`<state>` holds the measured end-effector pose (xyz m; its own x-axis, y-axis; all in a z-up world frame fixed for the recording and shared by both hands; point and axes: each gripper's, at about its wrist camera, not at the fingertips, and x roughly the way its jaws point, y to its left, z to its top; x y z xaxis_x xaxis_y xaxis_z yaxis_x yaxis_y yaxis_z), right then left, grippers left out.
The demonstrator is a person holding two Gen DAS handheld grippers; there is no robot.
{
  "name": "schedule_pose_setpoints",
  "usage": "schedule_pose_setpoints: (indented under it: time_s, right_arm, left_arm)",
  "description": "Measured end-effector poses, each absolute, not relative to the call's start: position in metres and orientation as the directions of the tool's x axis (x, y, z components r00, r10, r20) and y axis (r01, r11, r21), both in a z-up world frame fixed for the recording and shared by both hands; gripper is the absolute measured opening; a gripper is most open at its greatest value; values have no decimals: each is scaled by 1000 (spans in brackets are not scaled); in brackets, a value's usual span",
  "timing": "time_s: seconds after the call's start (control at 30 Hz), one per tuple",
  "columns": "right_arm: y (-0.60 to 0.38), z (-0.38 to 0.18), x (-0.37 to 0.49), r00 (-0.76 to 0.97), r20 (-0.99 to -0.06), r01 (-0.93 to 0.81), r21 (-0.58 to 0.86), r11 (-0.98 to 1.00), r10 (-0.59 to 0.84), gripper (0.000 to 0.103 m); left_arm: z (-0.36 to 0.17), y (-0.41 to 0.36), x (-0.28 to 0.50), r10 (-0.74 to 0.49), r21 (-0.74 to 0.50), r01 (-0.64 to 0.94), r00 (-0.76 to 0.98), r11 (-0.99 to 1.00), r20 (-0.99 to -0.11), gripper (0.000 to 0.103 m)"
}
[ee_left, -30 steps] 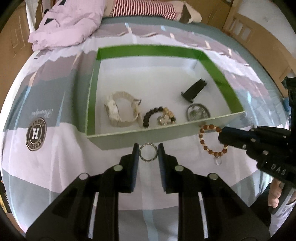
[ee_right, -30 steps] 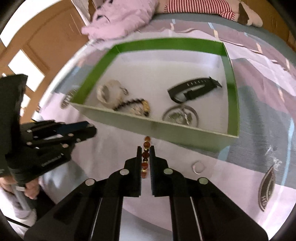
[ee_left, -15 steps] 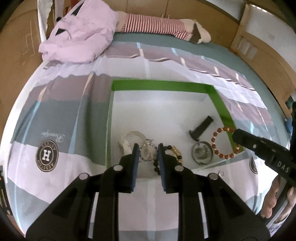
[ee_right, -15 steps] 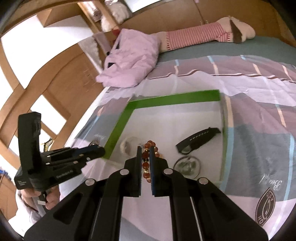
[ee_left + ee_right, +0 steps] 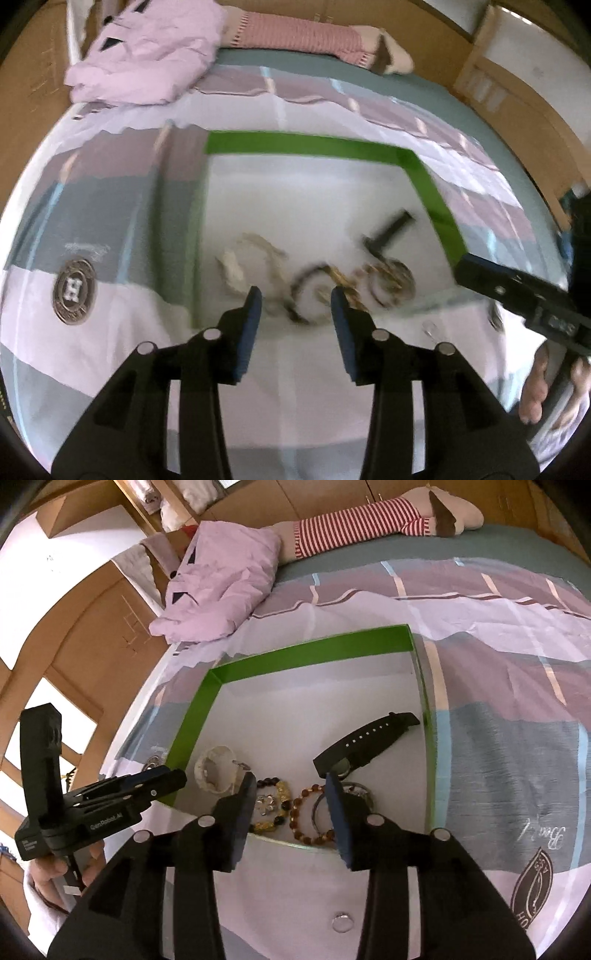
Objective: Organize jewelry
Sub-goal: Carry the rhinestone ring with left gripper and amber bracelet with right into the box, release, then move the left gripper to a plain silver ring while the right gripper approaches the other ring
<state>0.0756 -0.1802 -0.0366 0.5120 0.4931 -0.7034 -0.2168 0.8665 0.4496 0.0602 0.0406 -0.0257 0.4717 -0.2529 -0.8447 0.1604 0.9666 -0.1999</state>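
Note:
A shallow box with green walls [image 5: 314, 650] and a white floor lies on the bed. My right gripper [image 5: 291, 788] hangs over its near edge with its jaws opening and nothing pressed between them. Below it on the box floor lies the brown bead bracelet [image 5: 310, 821], beside a black-and-gold bead bracelet [image 5: 275, 808], a white watch [image 5: 216, 770], a black strap watch [image 5: 365, 742] and a silver piece [image 5: 354, 792]. My left gripper [image 5: 295, 299] is opening too, with nothing held; the jewelry under it is motion-blurred. The left gripper [image 5: 147, 786] shows at the box's left corner.
A small ring [image 5: 341, 921] lies on the striped bedspread in front of the box. A pink garment [image 5: 221, 587] and a striped stuffed toy [image 5: 362, 520] lie at the far end of the bed. Wooden cabinets surround the bed. A hand [image 5: 535, 387] holds the right gripper [image 5: 517, 291].
Both grippers went from shut to open. The brown bead bracelet left the right gripper and now lies in the box. The thin silver bangle is no longer between the left fingers.

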Motion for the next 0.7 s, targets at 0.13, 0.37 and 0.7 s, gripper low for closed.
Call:
schedule_pose_setpoints:
  time_s: [0.13,0.37,0.7]
  right_arm:
    - [-188,-35,62,458,-752,-227,418,880,475,40]
    - [-225,-59,51,359,-873,-107,314,943,331,40]
    - [-247,-83,50,275,-923,-23,272,962,268,40]
  left_arm:
    - [-54,1,31,-316,-224,272,365,936,-876,39]
    - [-89,-61,20,-328,-214,368,281,905,-902,43]
    - [-116,-106,11,-193,-34,440,322,897,-927,40]
